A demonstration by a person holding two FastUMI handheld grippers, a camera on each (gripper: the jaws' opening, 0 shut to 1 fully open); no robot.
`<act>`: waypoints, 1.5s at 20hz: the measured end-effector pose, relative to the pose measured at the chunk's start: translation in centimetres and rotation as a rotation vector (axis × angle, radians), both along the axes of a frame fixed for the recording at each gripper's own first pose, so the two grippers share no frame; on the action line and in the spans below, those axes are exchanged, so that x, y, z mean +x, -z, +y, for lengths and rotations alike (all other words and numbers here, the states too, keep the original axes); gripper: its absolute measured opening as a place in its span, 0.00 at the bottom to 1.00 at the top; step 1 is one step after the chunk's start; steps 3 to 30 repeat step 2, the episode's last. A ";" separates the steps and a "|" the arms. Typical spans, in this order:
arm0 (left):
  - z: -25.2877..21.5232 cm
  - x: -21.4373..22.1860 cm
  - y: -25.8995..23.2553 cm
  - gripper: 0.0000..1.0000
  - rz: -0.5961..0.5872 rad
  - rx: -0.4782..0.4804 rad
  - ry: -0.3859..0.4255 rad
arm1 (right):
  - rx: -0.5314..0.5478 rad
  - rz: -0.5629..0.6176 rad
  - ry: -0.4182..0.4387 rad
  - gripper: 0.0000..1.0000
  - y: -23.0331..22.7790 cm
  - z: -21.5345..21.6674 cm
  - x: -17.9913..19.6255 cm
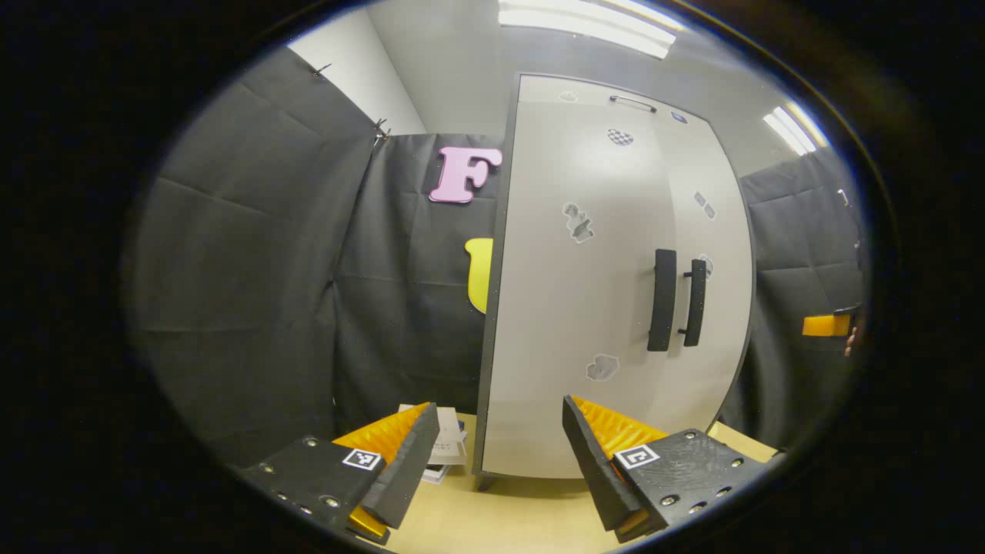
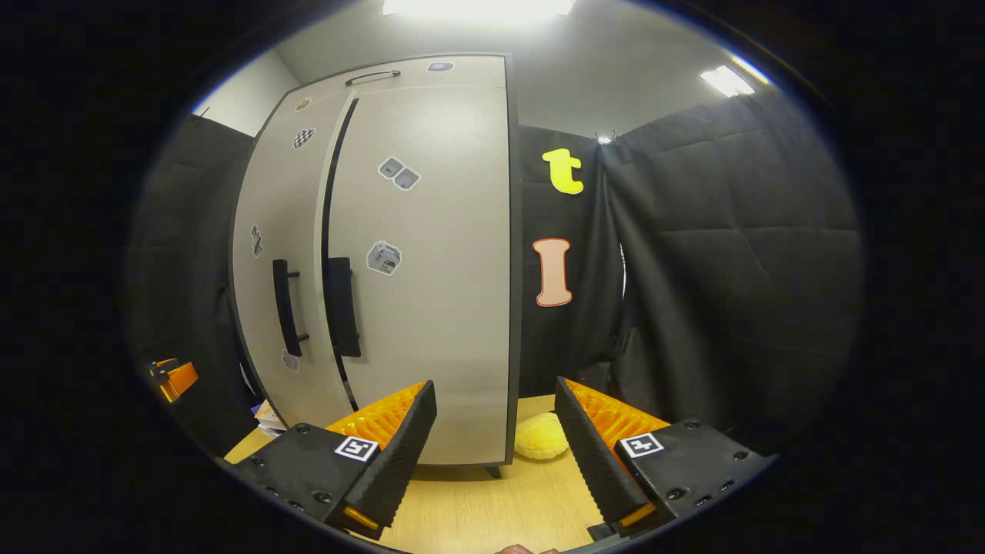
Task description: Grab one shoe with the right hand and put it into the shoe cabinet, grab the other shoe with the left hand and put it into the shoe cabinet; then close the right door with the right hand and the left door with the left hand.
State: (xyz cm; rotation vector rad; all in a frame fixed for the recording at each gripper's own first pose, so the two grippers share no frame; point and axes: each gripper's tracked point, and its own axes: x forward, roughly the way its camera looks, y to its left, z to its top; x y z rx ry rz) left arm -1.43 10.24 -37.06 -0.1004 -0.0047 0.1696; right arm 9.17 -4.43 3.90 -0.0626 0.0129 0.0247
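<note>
Both grippers' jaws spread empty ahead of the shoe cabinet (image 1: 608, 292), whose stiff, light doors likely swing by their handles (image 2: 342, 308).

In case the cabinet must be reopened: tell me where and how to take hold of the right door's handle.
Take the right door's handle at mid-height, straight from the front, right tongs open and level, one finger each side. It is a slim upright bar standing off the door; the left door's handle sits close beside, so the inner finger likely gets little room.
</note>
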 end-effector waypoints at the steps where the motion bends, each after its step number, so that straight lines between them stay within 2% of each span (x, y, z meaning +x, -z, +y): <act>1: 0.2 -0.1 0.1 0.93 0.000 -0.003 -0.004 | -0.002 0.003 -0.001 0.98 0.1 0.0 -0.2; 30: 0.5 -0.1 0.2 0.93 0.003 -0.002 -0.015 | -0.003 0.000 -0.001 0.98 0.0 -0.1 -0.2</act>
